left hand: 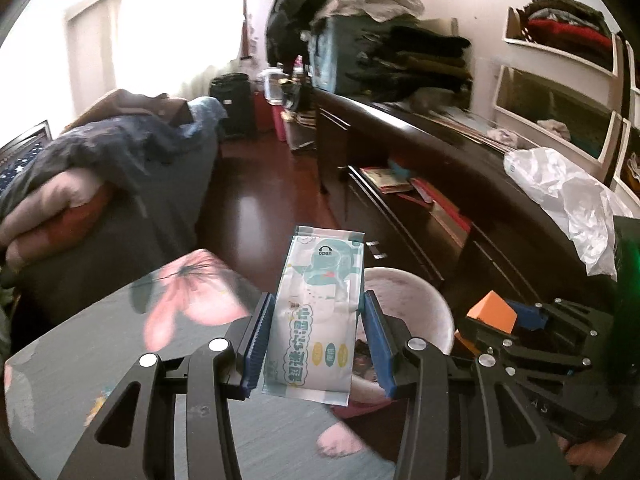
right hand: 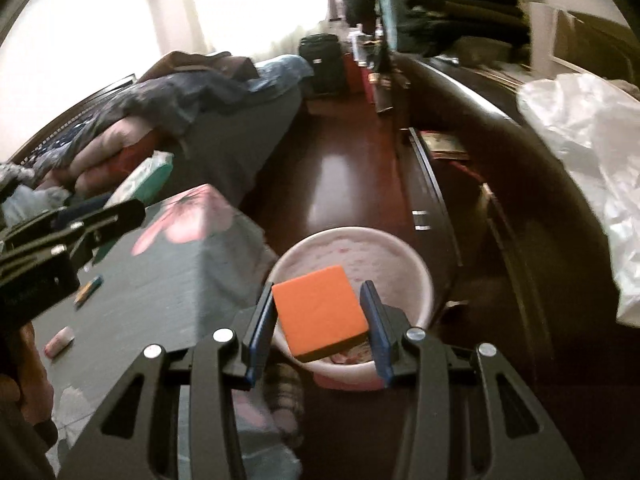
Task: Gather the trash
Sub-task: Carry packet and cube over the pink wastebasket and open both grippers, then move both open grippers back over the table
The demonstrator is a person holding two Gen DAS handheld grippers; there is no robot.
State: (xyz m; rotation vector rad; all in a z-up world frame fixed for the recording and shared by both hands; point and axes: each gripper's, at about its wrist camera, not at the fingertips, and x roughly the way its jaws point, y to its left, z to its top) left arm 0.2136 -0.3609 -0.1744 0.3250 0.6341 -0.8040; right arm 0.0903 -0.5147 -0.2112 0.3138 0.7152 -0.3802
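Note:
My left gripper [left hand: 316, 322] is shut on a pale wet-wipes packet [left hand: 320, 312] with green print, held upright above the bed's edge, just left of a pink bin [left hand: 420, 304]. My right gripper [right hand: 320, 312] is shut on a flat orange box [right hand: 320, 310] and holds it directly over the pink bin [right hand: 416, 276]. The right gripper with the orange box [left hand: 492, 312] also shows at the right of the left wrist view. The left gripper's black frame [right hand: 60, 236] shows at the left of the right wrist view.
A grey floral bedsheet [right hand: 168, 276] carries small scraps [right hand: 88, 290] and a pink item [right hand: 59, 340]. A dark wooden cabinet [left hand: 460, 184] runs along the right with a crumpled white plastic bag [left hand: 560, 192] on top. Piled bedding [left hand: 100, 152] lies left. Red-brown floor [right hand: 340, 176] lies between.

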